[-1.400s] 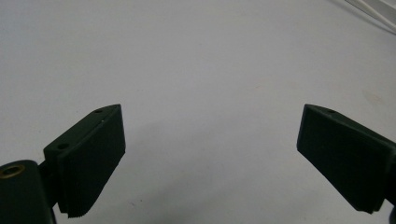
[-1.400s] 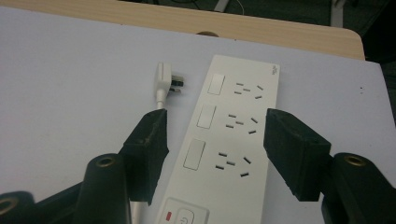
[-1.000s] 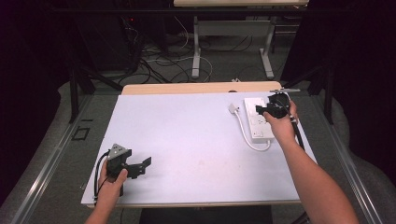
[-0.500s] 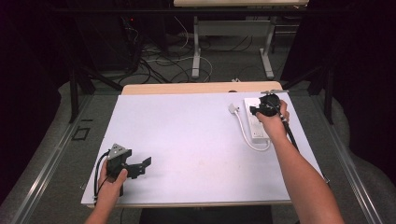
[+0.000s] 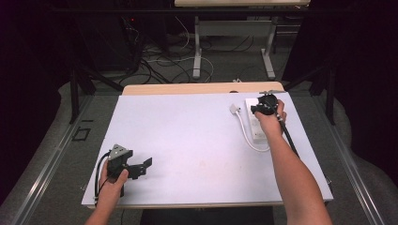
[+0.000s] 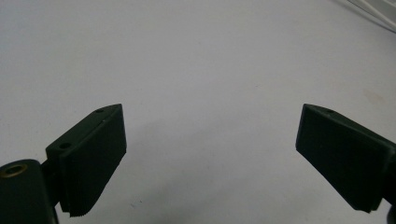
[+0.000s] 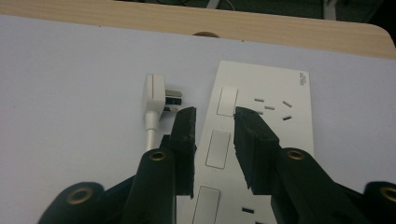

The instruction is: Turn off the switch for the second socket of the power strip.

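Right now my right gripper (image 7: 214, 122) hangs over the white power strip (image 7: 275, 121) at the far right of the desk (image 5: 187, 140), its fingers (image 7: 186, 140) parted only a narrow way and holding nothing, straddling the strip's left edge by the rocker switches. The white plug (image 7: 156, 93) lies flat just beside that edge, prongs pointing at the strip, its cord (image 5: 245, 136) looping back along the desk. As I judge it, the step in hand is taking the plug, so I should shift toward it, spread the fingers wider than its body, and come down square on its flat sides, clear of the prongs and the cord. Closing on the strip's edge would be the mistake to avoid. My left gripper (image 5: 126, 165) sits well apart at the near left corner, fingers (image 6: 93, 158) spread wide over bare surface, free to steady the strip later.
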`<state>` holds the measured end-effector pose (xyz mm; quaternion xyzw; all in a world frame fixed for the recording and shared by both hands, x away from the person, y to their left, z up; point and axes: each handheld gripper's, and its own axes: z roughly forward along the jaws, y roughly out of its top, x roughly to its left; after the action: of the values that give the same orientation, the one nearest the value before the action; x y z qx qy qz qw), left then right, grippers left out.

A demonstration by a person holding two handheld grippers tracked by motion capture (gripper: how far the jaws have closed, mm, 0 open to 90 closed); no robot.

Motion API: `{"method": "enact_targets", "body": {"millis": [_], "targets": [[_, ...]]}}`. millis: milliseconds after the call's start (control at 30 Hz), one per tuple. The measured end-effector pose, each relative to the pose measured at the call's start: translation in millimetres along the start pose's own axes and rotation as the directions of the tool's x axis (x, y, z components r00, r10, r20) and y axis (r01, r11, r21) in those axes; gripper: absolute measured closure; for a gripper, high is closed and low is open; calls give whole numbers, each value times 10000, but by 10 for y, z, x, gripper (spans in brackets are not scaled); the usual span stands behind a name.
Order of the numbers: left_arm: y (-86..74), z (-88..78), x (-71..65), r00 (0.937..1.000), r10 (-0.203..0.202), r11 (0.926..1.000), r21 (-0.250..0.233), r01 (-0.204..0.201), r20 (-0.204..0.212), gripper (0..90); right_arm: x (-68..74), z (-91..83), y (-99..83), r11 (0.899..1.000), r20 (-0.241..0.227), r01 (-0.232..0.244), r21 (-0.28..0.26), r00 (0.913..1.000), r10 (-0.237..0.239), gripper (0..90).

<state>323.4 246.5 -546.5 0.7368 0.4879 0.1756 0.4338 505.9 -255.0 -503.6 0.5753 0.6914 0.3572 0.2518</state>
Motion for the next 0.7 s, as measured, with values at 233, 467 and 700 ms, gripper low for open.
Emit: {"method": "enact_targets", "body": {"millis": [233,467,700], "targets": [[1,-3,0,10000,-3,10000,5,3,0,87,-47,107,-20,10000,55,7,28,10000,-7,794],[-1,4,4,10000,-14,10000,-2,14,10,88,-76,177,-27,9999,30,-99,62,9999,98,861],[-1,7,7,10000,-21,10000,-3,21,-7,89,-98,247,-46,9998,85,-163,130,9998,162,900]]}}
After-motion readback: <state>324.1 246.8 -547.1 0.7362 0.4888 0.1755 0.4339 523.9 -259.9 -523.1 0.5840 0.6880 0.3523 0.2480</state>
